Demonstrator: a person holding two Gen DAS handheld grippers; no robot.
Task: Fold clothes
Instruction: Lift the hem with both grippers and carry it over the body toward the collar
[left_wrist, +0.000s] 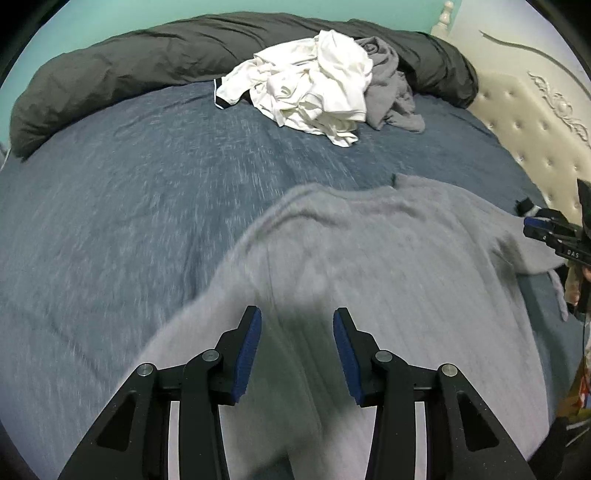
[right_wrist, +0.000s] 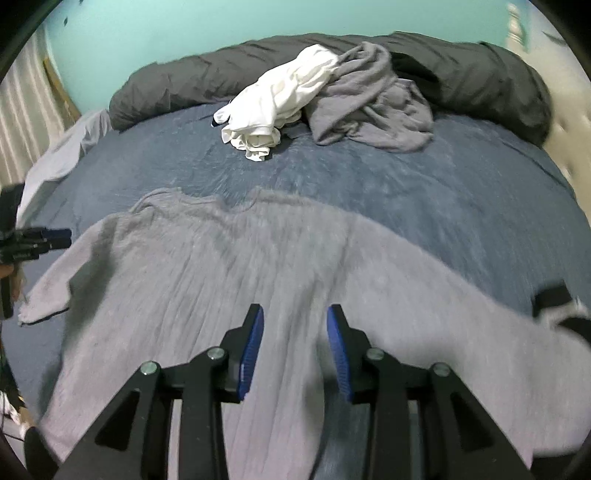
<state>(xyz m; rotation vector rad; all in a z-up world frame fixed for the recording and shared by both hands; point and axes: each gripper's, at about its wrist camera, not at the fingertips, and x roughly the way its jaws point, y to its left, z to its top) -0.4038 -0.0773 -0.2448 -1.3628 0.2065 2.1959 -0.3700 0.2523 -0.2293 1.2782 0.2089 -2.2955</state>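
One light grey shirt (right_wrist: 229, 280) lies spread flat on the near part of the bed (left_wrist: 110, 206), neckline toward the far side, sleeves out to both sides; its outline is blurred in both views. Two hand-held grippers hover over it. The left hand-held gripper (left_wrist: 297, 354) is released, its blue-padded fingers parted above the shirt's lower half with only cloth between them. The right hand-held gripper (right_wrist: 295, 350) is likewise released, fingers apart over the shirt's middle and grasping nothing.

Well apart from the shirt, at the far side of the bed, sits a pile of two crumpled garments touching each other: one white garment (left_wrist: 314, 85) with dark trim and one darker grey garment (right_wrist: 369, 99). Behind them a dark grey duvet (left_wrist: 129, 62) is bunched along the far edge.

The bed has a blue sheet. A cream tufted headboard (left_wrist: 535, 122) stands at the right, against a turquoise wall (right_wrist: 184, 33).
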